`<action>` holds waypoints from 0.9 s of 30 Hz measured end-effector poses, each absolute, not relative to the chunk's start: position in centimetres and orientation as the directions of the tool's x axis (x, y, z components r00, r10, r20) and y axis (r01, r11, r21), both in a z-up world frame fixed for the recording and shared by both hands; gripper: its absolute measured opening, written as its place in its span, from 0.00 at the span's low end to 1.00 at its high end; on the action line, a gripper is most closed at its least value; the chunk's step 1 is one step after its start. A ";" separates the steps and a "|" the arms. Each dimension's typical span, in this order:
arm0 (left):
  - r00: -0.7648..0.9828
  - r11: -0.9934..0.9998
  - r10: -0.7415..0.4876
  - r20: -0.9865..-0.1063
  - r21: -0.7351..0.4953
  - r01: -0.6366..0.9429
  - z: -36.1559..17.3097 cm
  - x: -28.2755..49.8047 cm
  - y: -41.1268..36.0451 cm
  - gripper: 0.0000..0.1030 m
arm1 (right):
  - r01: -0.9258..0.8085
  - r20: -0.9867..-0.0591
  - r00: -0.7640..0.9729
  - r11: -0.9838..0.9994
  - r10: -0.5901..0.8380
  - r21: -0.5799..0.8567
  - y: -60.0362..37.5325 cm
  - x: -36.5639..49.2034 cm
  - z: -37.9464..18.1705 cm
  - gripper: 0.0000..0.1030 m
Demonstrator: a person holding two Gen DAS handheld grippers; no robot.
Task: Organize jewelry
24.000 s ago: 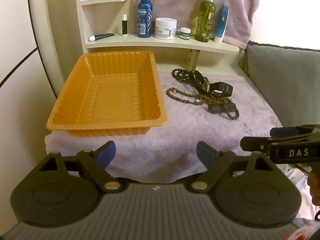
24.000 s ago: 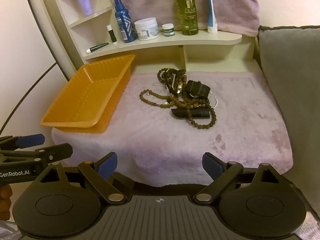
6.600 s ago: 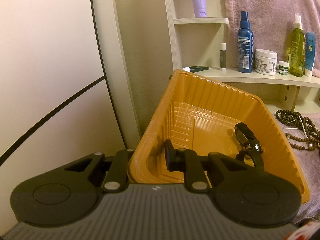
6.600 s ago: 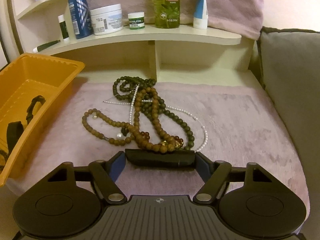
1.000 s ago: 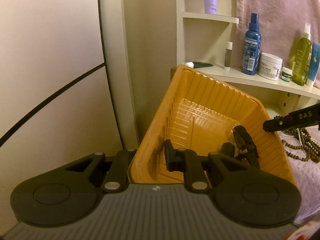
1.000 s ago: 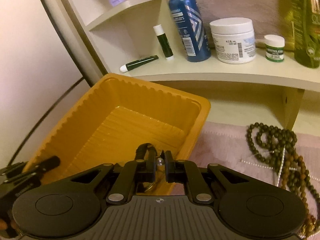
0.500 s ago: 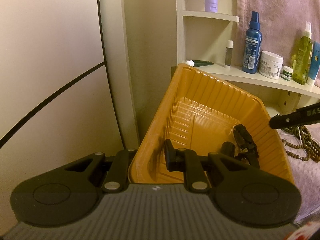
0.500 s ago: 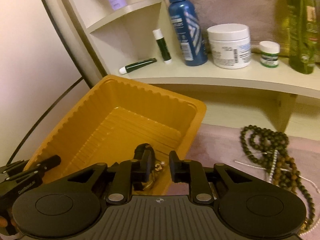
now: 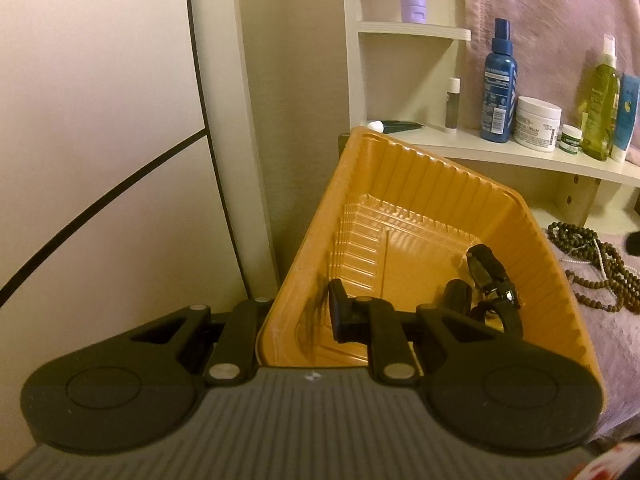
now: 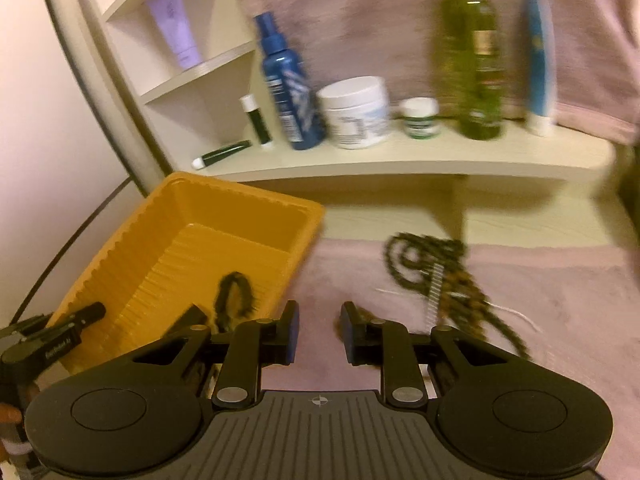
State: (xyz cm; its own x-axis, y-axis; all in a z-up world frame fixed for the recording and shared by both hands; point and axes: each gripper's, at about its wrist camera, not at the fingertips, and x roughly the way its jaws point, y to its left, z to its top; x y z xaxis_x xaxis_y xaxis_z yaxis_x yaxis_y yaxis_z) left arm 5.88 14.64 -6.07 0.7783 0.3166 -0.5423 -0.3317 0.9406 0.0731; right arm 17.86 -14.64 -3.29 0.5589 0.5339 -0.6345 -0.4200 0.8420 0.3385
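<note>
The orange tray (image 9: 404, 184) is kept tipped up on its near corner, its near wall clamped by the closed left tongs (image 9: 298, 320), apparently so that dropped pieces gather low; the black watch (image 9: 490, 276) and a dark piece beside it lie in that lower corner. The bead necklaces (image 10: 444, 280) are left outside the tray, to its right on the pink cloth (image 10: 540, 320). The right tongs (image 10: 320, 332), empty and opening, are angled downward just right of the tray.

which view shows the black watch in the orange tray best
Left wrist view: the black watch lies sharp in the orange plastic tray, strap and case clear. Right wrist view shows only a motion-blurred dark loop.
</note>
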 end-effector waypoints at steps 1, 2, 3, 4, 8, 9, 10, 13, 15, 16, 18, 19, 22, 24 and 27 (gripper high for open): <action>0.779 0.941 0.317 -0.542 0.073 -0.332 -6.1 5.9 14.6 0.16 | -0.411 -0.636 0.564 0.847 0.527 0.338 -15.4 17.6 -3.3 0.23; 0.778 0.941 0.317 -0.542 0.073 -0.332 -6.1 5.8 14.6 0.16 | -0.402 -0.638 0.567 0.851 0.521 0.338 -16.2 17.3 -3.4 0.23; 0.778 0.940 0.318 -0.542 0.076 -0.331 -6.1 5.8 14.6 0.16 | -0.392 -0.640 0.571 0.856 0.514 0.338 -17.1 17.0 -3.6 0.23; 0.778 0.940 0.321 -0.541 0.084 -0.329 -6.1 5.8 14.6 0.16 | -0.385 -0.642 0.572 0.859 0.510 0.339 -17.7 16.8 -3.7 0.23; 0.772 0.937 0.330 -0.543 0.087 -0.339 -6.3 6.0 14.4 0.17 | -0.389 -0.649 0.562 0.857 0.512 0.339 -19.6 16.3 -4.7 0.23; 0.772 0.936 0.329 -0.543 0.083 -0.341 -6.3 6.0 14.5 0.17 | -0.397 -0.651 0.555 0.852 0.518 0.340 -19.8 16.3 -4.9 0.23; 0.771 0.936 0.330 -0.545 0.082 -0.342 -6.3 6.0 14.5 0.17 | -0.405 -0.651 0.549 0.848 0.525 0.342 -19.8 16.4 -5.1 0.23; 0.771 0.935 0.334 -0.543 0.088 -0.344 -6.2 6.0 14.3 0.17 | -0.422 -0.660 0.531 0.841 0.531 0.337 -19.2 17.3 -6.1 0.23; 0.767 0.934 0.332 -0.549 0.077 -0.349 -6.1 6.1 14.4 0.17 | -0.433 -0.665 0.521 0.837 0.535 0.334 -18.5 18.1 -6.9 0.23; 0.766 0.935 0.328 -0.553 0.071 -0.349 -6.1 6.1 14.5 0.17 | -0.435 -0.667 0.515 0.835 0.538 0.337 -18.2 18.5 -7.2 0.23; 0.767 0.937 0.321 -0.556 0.068 -0.343 -6.0 6.1 14.7 0.17 | -0.440 -0.672 0.502 0.829 0.545 0.345 -17.5 19.4 -8.0 0.23; 0.767 0.938 0.318 -0.557 0.065 -0.342 -6.1 6.1 14.7 0.17 | -0.448 -0.675 0.494 0.826 0.548 0.342 -17.1 19.8 -8.4 0.23; 0.764 0.937 0.313 -0.565 0.054 -0.344 -6.1 6.2 15.0 0.17 | -0.474 -0.696 0.471 0.821 0.542 0.318 -15.9 21.0 -9.5 0.23; 0.763 0.938 0.308 -0.569 0.047 -0.344 -6.1 6.3 15.1 0.17 | -0.488 -0.705 0.453 0.813 0.546 0.316 -15.3 21.7 -10.2 0.23; 0.760 0.938 0.307 -0.572 0.050 -0.342 -6.1 6.3 15.1 0.17 | -0.506 -0.710 0.447 0.808 0.544 0.301 -14.4 22.5 -10.7 0.22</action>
